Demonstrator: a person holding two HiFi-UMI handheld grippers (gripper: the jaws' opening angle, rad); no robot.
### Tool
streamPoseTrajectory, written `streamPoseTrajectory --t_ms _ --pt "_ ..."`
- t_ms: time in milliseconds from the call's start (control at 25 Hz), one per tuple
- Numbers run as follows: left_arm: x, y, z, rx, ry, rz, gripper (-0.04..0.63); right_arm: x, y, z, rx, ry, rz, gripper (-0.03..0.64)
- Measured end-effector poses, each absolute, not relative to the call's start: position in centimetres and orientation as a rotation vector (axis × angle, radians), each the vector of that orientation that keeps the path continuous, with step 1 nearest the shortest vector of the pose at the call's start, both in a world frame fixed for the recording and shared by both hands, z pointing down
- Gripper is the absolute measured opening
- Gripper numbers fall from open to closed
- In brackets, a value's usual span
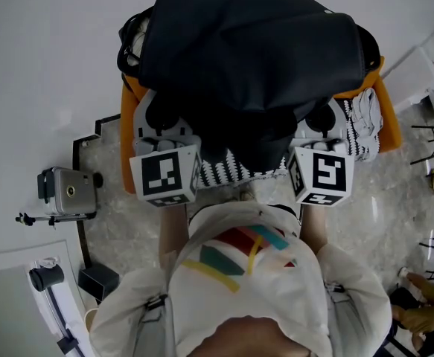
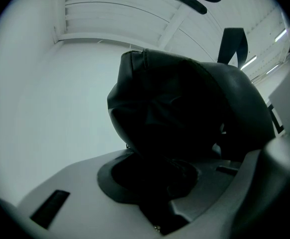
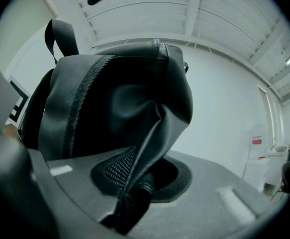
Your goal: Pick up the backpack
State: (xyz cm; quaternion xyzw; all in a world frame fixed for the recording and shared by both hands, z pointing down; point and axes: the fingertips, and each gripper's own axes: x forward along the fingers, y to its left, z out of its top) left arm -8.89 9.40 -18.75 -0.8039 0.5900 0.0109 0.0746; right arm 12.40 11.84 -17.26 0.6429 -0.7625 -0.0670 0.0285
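The black backpack (image 1: 246, 58) fills the upper middle of the head view, over an orange seat (image 1: 129, 129). My left gripper (image 1: 163, 117) is at the pack's lower left, shut on a fold of its dark fabric (image 2: 159, 148). My right gripper (image 1: 322, 117) is at the lower right, shut on a pinched edge of fabric and mesh (image 3: 135, 183). In the right gripper view the pack (image 3: 120, 93) bulges above the jaws, with a strap loop (image 3: 60, 34) sticking up. The fingertips of both grippers are hidden by the bag.
A black-and-white patterned cloth (image 1: 231, 171) and a white shoe (image 1: 362, 117) lie on the orange seat under the pack. A silver camera on a stand (image 1: 68, 190) is at the left, a white box (image 1: 425, 73) at the right, and another person's hand (image 1: 425, 311) at the lower right.
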Motion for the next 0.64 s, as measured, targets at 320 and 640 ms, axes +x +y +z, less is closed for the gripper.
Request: streamPoseTrajectory --t_ms 320,640 --pt "-8.73 9.69 -19.05 -2.424 1.757 0.048 0.075 12.67 12.13 -17.43 1.983 -2.348 -0.224 0.080" --pt "-9.11 9.44 -18.93 -2.420 1.768 0.048 0.075 12.41 12.07 -17.29 1.974 -2.348 -0.238 0.080"
